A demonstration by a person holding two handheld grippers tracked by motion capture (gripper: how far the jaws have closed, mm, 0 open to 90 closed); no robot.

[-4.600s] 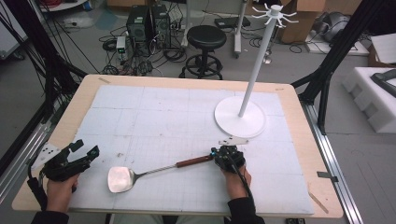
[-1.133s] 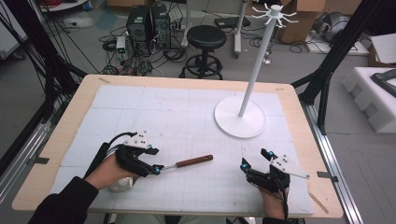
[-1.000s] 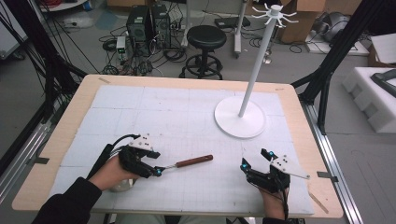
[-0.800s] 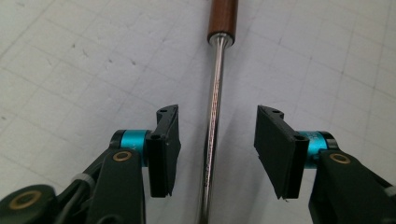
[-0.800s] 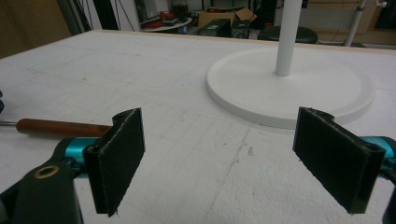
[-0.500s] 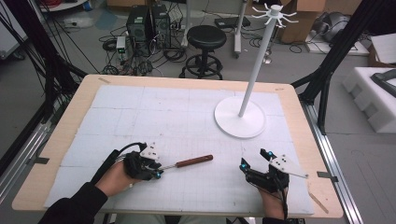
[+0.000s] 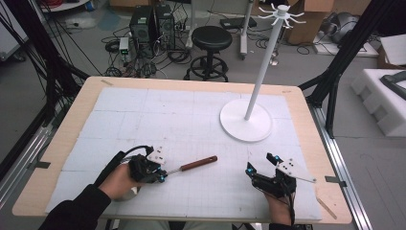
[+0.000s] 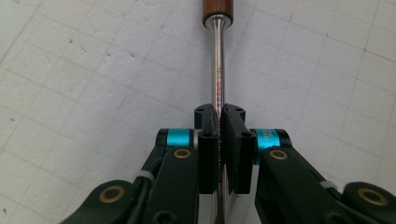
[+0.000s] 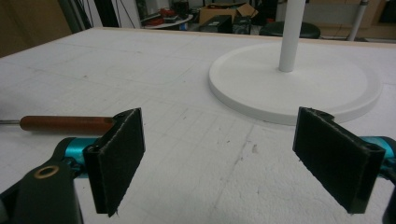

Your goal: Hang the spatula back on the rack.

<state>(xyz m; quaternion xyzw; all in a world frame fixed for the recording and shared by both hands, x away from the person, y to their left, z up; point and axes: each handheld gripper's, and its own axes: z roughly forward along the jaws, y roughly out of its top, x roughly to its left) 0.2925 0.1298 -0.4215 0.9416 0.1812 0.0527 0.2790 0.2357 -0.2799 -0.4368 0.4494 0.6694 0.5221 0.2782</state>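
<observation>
Left jaws: your left gripper [image 8: 219,140] has just been closing, and its pads now clamp the bare metal shaft of the spatula [image 8: 218,70], which runs straight up between them.

Shaft marking: a faint line of lettering runs along the metal just above your pads in the left gripper view; it is too small to read.

Handle: the reddish-brown wooden handle [image 7: 198,163] lies beyond your left jaws, pointing toward the middle of the table and resting on the mat.

Blade: the pale blade end [image 7: 128,194] sits under your left hand [image 7: 119,179], mostly covered.

Right jaws: your right gripper [image 9: 233,158] stands wide apart with nothing between the pads; both black pad faces are bare.

Right gripper position: it [image 7: 262,170] rests near the front edge, well apart from the spatula handle, with its jaws facing the stand's base.

Stand: the white stand [image 7: 246,126] has a round base on the mat at far right, and an upright pole topped with a ring of hooks.

Mat: the white gridded mat [image 7: 167,115] covers the wooden table [image 7: 76,103]; no print is legible on it.

Surroundings: a black stool [image 7: 211,38] and cabled equipment stand on the floor behind the table; no brand is readable there.
</observation>
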